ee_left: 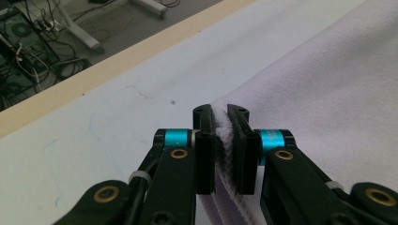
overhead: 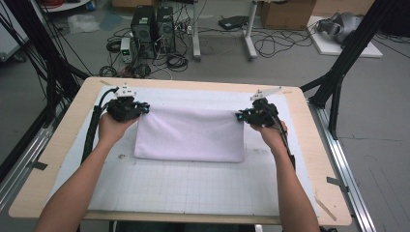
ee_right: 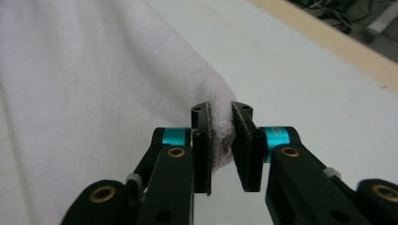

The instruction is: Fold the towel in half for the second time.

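I judge this the folding step: my left gripper [ee_left: 221, 123] is clenched on one far corner of the soft, pale lilac rectangular towel [overhead: 189, 134], my right gripper [ee_right: 220, 119] on the other; the towel sits mid-frame in the high view, on the white gridded mat [overhead: 193, 186] over the light wooden table [overhead: 58, 159]; next I'd carry both corners evenly toward the near edge (keeping the cloth taut); it looks fleecy, doubled, slightly sagging between the grips.
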The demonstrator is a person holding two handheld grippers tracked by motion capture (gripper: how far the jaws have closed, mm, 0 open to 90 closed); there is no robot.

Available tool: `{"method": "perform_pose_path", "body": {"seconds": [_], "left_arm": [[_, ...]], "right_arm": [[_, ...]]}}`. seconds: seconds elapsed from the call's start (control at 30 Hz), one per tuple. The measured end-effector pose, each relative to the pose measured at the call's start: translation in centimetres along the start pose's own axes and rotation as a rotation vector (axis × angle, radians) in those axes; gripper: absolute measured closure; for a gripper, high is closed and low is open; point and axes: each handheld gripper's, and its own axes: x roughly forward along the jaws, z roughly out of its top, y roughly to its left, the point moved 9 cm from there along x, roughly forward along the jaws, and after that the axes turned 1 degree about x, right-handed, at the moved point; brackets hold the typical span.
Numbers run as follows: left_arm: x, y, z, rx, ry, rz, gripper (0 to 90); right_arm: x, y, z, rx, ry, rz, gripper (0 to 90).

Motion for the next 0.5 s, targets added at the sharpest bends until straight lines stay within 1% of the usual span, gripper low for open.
{"method": "perform_pose_path", "body": {"seconds": [0.03, 0.07, 0.1, 0.13, 0.17, 0.2, 0.23, 0.27, 0.3, 0.33, 0.37, 0.4, 0.47, 0.5], "left_arm": [[0.5, 0.8, -0.1, -0.015, 0.012, 0.022, 73.9], [0.9, 1.3, -0.4, -0.035, 0.031, 0.038, 65.4], [1.1, 1.8, -0.9, -0.051, 0.048, 0.050, 61.0], [1.1, 2.0, -1.3, -0.062, 0.064, 0.046, 57.8], [1.0, 1.9, -1.8, -0.064, 0.079, 0.031, 56.9], [0.8, 1.8, -2.2, -0.061, 0.074, 0.025, 56.9], [0.5, 1.8, -2.6, -0.055, 0.070, 0.030, 56.9], [0.3, 1.8, -3.0, -0.066, 0.072, 0.023, 56.6], [0.0, 1.5, -3.3, -0.074, 0.069, 0.013, 55.7], [-0.2, 1.2, -3.6, -0.072, 0.062, 0.000, 55.7], [-0.5, 0.8, -3.9, -0.068, 0.059, -0.008, 55.8], [-0.8, 0.1, -4.4, -0.057, 0.057, -0.023, 56.5], [-1.2, -1.2, -5.1, -0.031, 0.063, -0.048, 57.7], [-1.5, -1.9, -5.3, -0.027, 0.053, -0.060, 58.9]], "right_arm": [[0.3, -0.5, 0.2, 0.015, -0.002, -0.009, 70.5], [0.8, -1.2, 0.3, 0.042, -0.005, -0.007, 65.9], [1.3, -1.5, 0.3, 0.067, -0.003, -0.005, 63.2], [1.8, -1.7, -0.1, 0.077, 0.007, -0.005, 62.0], [2.1, -1.6, -0.4, 0.085, 0.017, 0.007, 60.6], [2.3, -1.4, -0.8, 0.091, 0.030, 0.020, 59.5], [2.5, -1.1, -1.2, 0.078, 0.041, 0.014, 58.5], [2.5, -0.8, -1.7, 0.065, 0.051, 0.006, 58.5], [2.4, -0.5, -2.1, 0.071, 0.047, 0.018, 58.4], [2.4, -0.1, -2.4, 0.087, 0.041, 0.034, 58.4], [2.3, 0.3, -2.9, 0.084, 0.055, 0.036, 58.4], [2.2, 0.6, -3.3, 0.079, 0.066, 0.038, 58.6], [1.9, 1.7, -4.2, 0.071, 0.069, 0.051, 60.1], [1.8, 2.1, -4.6, 0.058, 0.077, 0.050, 60.9]]}}
